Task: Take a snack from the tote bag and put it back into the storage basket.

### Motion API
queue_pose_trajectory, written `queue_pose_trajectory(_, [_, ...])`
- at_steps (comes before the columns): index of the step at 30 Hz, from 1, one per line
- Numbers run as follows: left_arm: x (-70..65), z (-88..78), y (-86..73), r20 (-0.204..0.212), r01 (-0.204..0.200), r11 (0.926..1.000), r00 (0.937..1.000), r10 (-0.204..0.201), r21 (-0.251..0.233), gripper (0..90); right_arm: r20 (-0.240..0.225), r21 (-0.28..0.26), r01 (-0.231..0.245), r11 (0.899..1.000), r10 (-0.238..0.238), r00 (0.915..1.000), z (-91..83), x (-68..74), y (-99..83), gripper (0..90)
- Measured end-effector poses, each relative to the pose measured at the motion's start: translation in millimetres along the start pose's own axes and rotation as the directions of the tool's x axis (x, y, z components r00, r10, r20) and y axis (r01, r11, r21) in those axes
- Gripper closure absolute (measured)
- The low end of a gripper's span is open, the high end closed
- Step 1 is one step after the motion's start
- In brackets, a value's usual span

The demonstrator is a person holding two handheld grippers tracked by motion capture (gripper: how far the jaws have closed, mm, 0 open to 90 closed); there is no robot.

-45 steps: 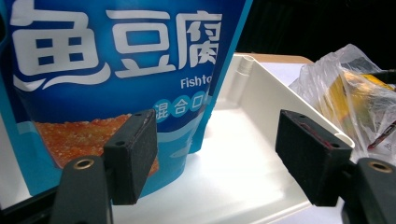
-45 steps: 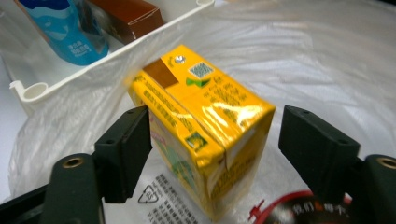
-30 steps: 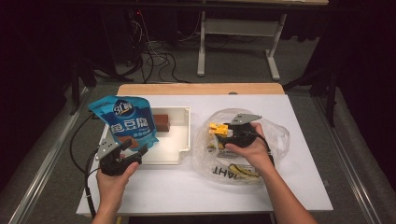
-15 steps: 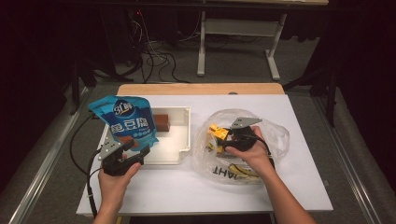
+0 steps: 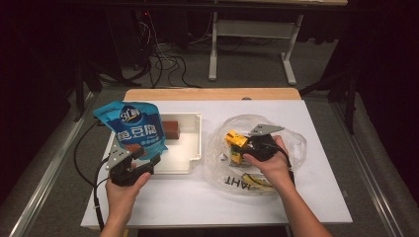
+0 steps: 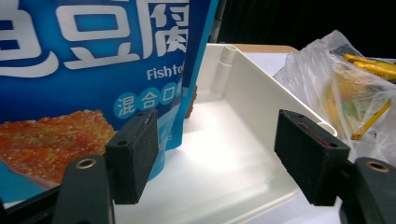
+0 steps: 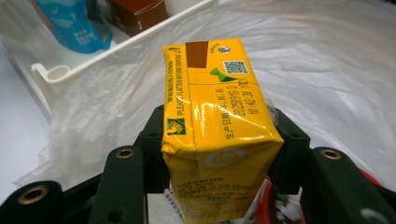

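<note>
A yellow drink carton (image 7: 215, 116) stands between the jaws of my right gripper (image 7: 219, 149). Those jaws have just been closing, and the pads press on the carton's two sides. In the high view this gripper (image 5: 239, 148) reaches into a clear plastic bag (image 5: 291, 143), with the carton (image 5: 233, 139) at its tip. My left gripper (image 5: 146, 154) sits at the front left of a white tray (image 5: 197, 143). Its jaws (image 6: 217, 158) stand wide apart, with the edge of an upright blue snack bag (image 6: 84, 70) behind the left pad (image 6: 133, 154) and not pinched.
A brown box (image 5: 170, 129) lies in the tray behind the snack bag (image 5: 131, 127). The plastic bag (image 6: 317, 70) holds several more yellow packets and lies right of the tray. The table has a wooden strip along its far edge (image 5: 212, 94); dark floor with cables lies beyond.
The right gripper's jaws have drawn in onto the yellow carton inside the plastic bag, with a slight shift to the left. The left gripper and the snack bag have kept still.
</note>
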State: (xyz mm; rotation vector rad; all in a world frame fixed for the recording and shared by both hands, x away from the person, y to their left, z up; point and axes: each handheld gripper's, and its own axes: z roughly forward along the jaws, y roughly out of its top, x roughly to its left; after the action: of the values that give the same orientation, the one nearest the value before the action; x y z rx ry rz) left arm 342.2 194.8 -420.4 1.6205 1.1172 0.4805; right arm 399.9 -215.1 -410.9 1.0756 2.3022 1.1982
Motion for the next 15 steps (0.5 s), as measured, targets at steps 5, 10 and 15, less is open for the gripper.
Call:
queue_pose_trajectory(5, [-4.2, 3.1, -0.1, 0.012, 0.000, 1.0000, 0.9999, 0.000, 0.003, 31.5, 0.007, -0.036, -0.004, 0.999, 0.004, 1.0000, -16.3, 1.7, -1.4, 51.0])
queue_pose_trajectory(10, [-16.2, 7.7, 0.5, 0.032, -0.018, 0.9998, 0.9993, 0.018, 0.002, 31.8, 0.008, -0.060, -0.003, 0.998, 0.004, 1.0000, -31.9, 7.2, 0.9, 51.2])
queue_pose_trajectory(15, [-30.5, 16.6, 2.1, 0.058, -0.056, 0.9984, 0.9968, 0.056, 0.009, 32.0, 0.003, -0.095, -0.022, 0.995, 0.023, 0.9997, -47.4, 11.1, 1.1, 51.3])
